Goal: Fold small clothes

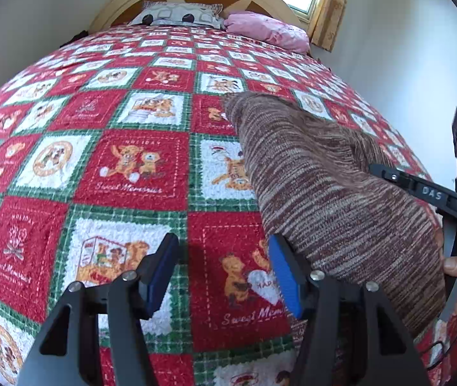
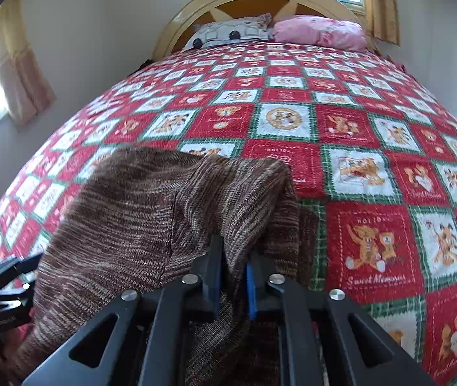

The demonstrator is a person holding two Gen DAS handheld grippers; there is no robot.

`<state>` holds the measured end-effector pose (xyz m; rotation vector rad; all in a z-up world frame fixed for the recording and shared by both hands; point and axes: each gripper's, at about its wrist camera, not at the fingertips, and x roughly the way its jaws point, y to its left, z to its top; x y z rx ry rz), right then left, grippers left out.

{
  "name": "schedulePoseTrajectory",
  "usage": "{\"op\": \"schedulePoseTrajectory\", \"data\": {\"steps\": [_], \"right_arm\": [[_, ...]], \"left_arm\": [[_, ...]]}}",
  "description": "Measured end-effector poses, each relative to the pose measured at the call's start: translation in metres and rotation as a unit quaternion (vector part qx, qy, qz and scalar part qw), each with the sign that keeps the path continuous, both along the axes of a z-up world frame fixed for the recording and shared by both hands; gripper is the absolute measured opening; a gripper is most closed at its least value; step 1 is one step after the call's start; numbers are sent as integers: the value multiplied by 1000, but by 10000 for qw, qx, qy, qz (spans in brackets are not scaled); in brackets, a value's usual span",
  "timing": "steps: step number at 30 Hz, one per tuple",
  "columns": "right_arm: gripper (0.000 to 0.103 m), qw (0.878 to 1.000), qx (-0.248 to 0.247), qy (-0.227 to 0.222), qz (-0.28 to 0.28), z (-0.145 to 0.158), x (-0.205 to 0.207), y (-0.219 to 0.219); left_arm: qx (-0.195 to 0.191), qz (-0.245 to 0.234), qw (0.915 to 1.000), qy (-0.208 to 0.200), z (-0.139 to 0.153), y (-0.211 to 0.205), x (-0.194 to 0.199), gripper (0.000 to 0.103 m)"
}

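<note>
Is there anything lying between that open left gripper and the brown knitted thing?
Nothing visible. The left gripper is open over bare quilt, and the brown sweater lies right beside its right finger. The right gripper is shut on the sweater.

A brown-and-tan striped knit garment lies on a red, white and green checked teddy-bear quilt, beside a pink pillow.
</note>
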<state>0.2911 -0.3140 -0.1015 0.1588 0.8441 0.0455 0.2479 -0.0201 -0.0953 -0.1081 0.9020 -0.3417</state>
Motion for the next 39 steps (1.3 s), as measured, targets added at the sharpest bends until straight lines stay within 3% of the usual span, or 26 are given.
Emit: {"op": "schedulePoseTrajectory", "data": {"steps": [3,4,5,7,9,12,13,17,20,27,28,30,31,34,39], "right_arm": [[17,9968,675,-37,-430,13,-23,-15],[24,9934,1021,-118,-508,17,-37,-19],[37,9882,1408,-225,-552,21,-53,-21],[50,9804,1809,-501,-593,26,-88,-18],[51,9755,2019,-677,-546,25,-113,-7],[51,9655,2514,-528,-425,12,-123,6],[51,9650,2552,-481,-363,8,-123,11],[50,9833,1727,-77,-570,-9,-110,39],[50,9790,1934,-136,-630,-14,-109,42],[52,9802,1807,-219,-784,-17,-103,54],[48,9820,1721,-249,-739,-17,-102,57],[16,9848,1588,-234,-662,-18,-97,57],[9,9848,1618,-134,-624,-21,-94,56],[6,9800,1883,-113,-636,-22,-95,46],[5,9874,1439,-422,-506,14,-104,37]], "left_arm": [[-49,-31,10000,-45,-2,7,-11,61],[-64,-45,9999,-66,-3,7,-15,61],[-104,-65,9999,-86,-4,9,-19,61],[-185,-81,9997,-103,-3,11,-23,66],[-187,-71,9997,-102,-4,9,-23,66],[-136,-97,9998,-139,-4,7,-24,68],[-164,-98,9997,-140,-4,8,-24,68],[-578,-52,9983,-92,-6,20,-24,68],[-890,1,9960,-49,-8,28,-23,68],[-767,-40,9970,-71,-7,21,-23,71],[-764,-41,9970,-70,-7,21,-23,72],[-770,-45,9970,-70,-7,21,-23,72],[-776,-51,9969,-69,-8,21,-23,72],[-817,-76,9966,-63,-8,22,-23,74],[-800,-87,9967,-57,-8,22,-23,75]]}}
